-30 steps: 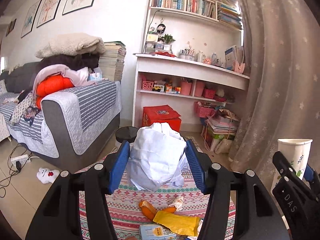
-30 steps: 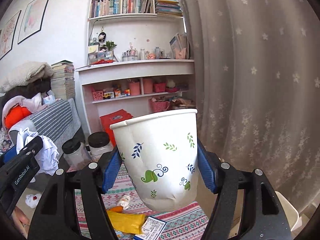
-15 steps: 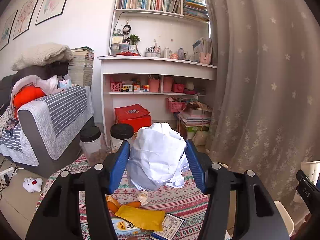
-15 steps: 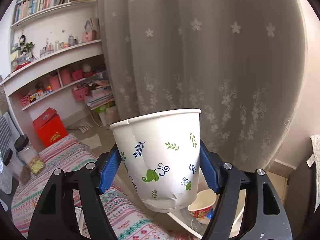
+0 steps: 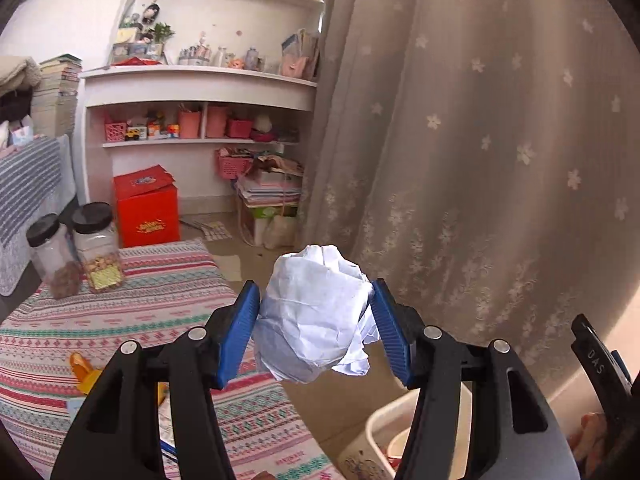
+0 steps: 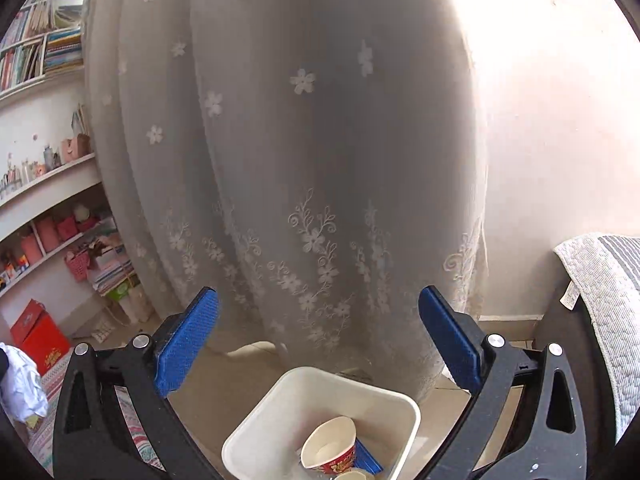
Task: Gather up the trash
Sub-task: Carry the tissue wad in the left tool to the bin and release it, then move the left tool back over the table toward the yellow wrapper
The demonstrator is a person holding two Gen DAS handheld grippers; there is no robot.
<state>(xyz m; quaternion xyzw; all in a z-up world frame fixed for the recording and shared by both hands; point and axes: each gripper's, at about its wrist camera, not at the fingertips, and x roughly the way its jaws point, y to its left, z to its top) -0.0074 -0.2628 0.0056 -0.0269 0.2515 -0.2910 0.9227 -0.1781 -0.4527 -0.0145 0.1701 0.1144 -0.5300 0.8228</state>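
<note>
Paper ball held over the table edge; empty gripper above the bin.

Left wrist view: the left gripper (image 5: 316, 338) clamps a crumpled white paper ball (image 5: 316, 316) between its blue pads, near the right edge of the patterned tablecloth (image 5: 160, 300); two black-lidded jars (image 5: 76, 252) stand far left, and the white bin (image 5: 384, 436) is mostly hidden behind the right finger (contents hard to make out). Right wrist view: the right gripper (image 6: 318, 340) has just been opening and stands wide with nothing between its pads, above the white bin (image 6: 408, 412), where a red-printed paper cup (image 6: 330, 446) lies, the bin's near side cut off by the frame; the curtain (image 6: 300, 160) hangs just behind.
</note>
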